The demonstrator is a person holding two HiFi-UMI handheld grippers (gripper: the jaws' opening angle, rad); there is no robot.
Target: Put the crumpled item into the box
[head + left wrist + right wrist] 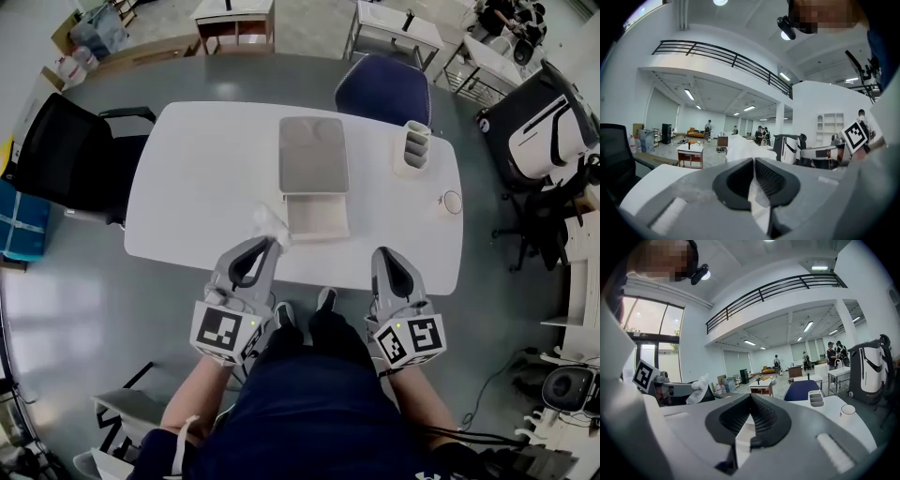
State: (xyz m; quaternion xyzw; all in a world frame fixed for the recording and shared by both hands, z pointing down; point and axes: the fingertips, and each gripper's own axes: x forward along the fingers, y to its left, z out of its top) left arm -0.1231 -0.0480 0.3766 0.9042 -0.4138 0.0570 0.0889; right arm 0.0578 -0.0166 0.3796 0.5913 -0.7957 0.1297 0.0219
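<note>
**Q:** Item status?

**A:** Crumpled item (271, 223): white, soft, paper-like wad, creased and irregular. It is pinched in the left gripper (270, 242), whose jaws are closed on it. In the left gripper view a fold runs down between the jaws, with the bulk bunched past the tips. Location: just left of centre in the head view, beside the lower-left corner of the box (292, 214). It is not inside.

**Q:** Box?

**A:** At frame centre on the white table (187, 187). The grey lid (313, 155) is folded back and the shallow tray looks empty.

**Q:** Right gripper (382, 251)?

**A:** Lower right of centre, at the table's near edge. Its jaws are closed tip to tip on nothing.

**Q:** Progress?

**A:** By my judgement the pickup is done. Remaining: a short carry over the tray, then release.
</note>
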